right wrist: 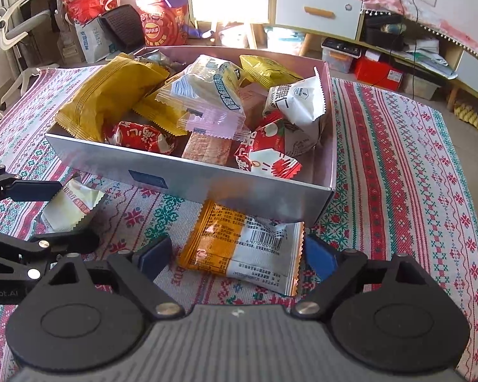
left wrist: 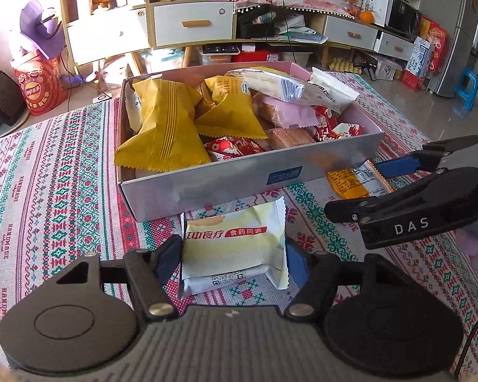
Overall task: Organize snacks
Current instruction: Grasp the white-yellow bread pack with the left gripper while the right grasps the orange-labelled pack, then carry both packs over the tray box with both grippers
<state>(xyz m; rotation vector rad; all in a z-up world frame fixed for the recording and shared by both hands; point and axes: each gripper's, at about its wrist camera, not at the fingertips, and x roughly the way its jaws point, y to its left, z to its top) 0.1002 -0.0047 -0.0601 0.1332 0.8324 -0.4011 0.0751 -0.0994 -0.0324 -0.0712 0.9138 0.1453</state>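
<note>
A silver box (left wrist: 239,181) (right wrist: 207,178) full of several snack packets stands on the patterned tablecloth. A pale yellow and white snack packet (left wrist: 232,251) (right wrist: 70,207) lies on the cloth in front of the box, between the fingers of my left gripper (left wrist: 233,261), which is open around it; its pads sit close to the packet's sides. An orange and white snack packet (right wrist: 242,248) (left wrist: 353,181) lies by the box's near right corner, between the fingers of my right gripper (right wrist: 239,254), open around it.
The tablecloth (right wrist: 398,175) spreads right of the box, and the table edge lies beyond it. Cabinets with drawers (left wrist: 191,22), boxes and a red drum (left wrist: 41,86) stand on the floor behind the table.
</note>
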